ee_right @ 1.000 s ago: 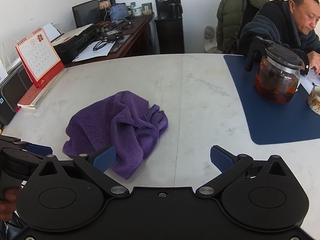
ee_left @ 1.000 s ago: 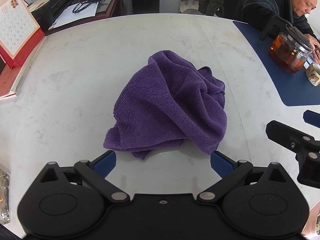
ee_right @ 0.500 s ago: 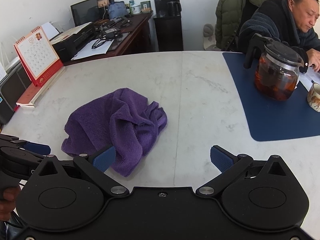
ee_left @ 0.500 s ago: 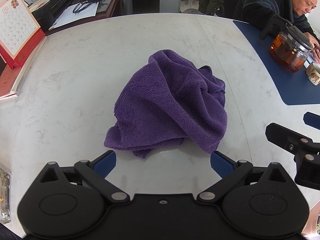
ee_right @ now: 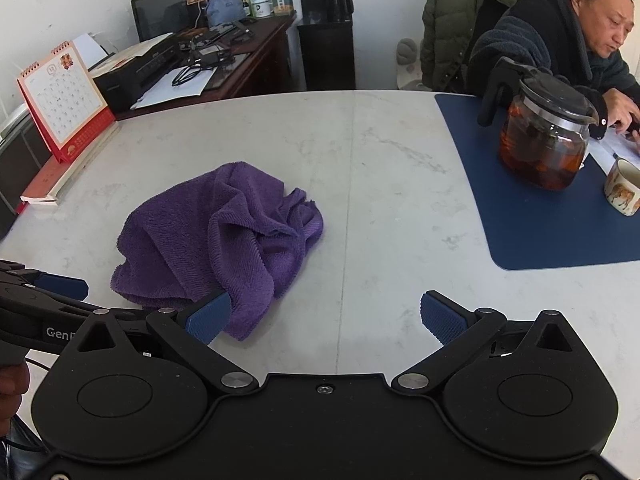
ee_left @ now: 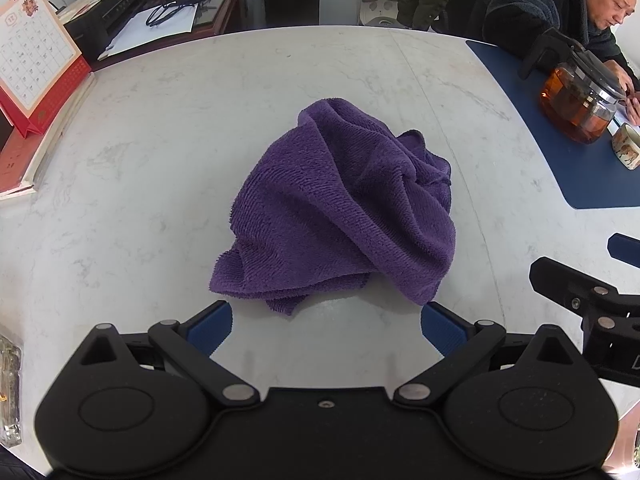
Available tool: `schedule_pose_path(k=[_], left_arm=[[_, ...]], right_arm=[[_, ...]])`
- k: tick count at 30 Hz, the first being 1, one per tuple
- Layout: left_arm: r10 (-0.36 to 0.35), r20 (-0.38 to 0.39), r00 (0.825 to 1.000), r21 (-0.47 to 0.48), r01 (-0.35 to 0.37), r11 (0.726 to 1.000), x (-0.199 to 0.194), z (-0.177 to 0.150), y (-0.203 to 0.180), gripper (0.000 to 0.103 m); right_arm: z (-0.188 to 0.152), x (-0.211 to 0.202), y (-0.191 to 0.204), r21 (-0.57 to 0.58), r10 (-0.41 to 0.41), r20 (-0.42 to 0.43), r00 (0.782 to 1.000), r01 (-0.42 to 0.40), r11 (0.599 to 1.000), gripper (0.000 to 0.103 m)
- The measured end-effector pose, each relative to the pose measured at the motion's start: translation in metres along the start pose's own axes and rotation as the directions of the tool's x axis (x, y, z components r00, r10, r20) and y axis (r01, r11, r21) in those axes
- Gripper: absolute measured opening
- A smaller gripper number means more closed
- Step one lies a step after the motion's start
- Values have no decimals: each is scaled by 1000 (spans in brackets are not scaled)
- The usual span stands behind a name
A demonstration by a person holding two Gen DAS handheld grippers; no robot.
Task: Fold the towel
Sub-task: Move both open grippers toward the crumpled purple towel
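A purple towel [ee_left: 340, 208] lies crumpled in a heap on the white marble table [ee_left: 160, 128]. My left gripper [ee_left: 326, 326] is open just short of the towel's near edge, with nothing between its blue pads. In the right wrist view the same towel [ee_right: 216, 240] lies ahead and to the left. My right gripper [ee_right: 326, 318] is open; its left blue pad [ee_right: 208, 318] overlaps the towel's near corner in the image, and contact cannot be judged. The right gripper's arm also shows at the right edge of the left view.
A blue mat [ee_right: 540, 208] on the right holds a glass teapot [ee_right: 544, 140] and a cup [ee_right: 622, 192]. A person [ee_right: 560, 40] sits behind it. A red desk calendar [ee_right: 64, 100] and a book [ee_right: 52, 184] stand at the far left. A cluttered desk [ee_right: 208, 64] is behind the table.
Both grippers have drifted slightly nearer the towel, the right one a little to the left. The towel has not moved and both grippers stay open.
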State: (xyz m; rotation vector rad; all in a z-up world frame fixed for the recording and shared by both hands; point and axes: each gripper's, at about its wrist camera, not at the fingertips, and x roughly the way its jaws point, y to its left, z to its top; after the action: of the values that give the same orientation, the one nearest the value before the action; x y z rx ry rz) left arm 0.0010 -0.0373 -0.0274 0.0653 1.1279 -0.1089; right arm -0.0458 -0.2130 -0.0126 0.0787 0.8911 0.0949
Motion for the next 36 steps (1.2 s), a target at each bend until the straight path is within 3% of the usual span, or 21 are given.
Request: schedule_pose_path(k=[29, 36], left_arm=[[3, -19, 1000, 8, -2, 1000, 6, 1, 0, 101], [-54, -13, 998, -23, 53, 998, 12, -3, 17, 101]], right_arm=[[0, 5, -1, 3, -2, -21, 1000, 2, 1000, 103], [2, 12, -4, 3, -3, -36, 999, 3, 1000, 103]])
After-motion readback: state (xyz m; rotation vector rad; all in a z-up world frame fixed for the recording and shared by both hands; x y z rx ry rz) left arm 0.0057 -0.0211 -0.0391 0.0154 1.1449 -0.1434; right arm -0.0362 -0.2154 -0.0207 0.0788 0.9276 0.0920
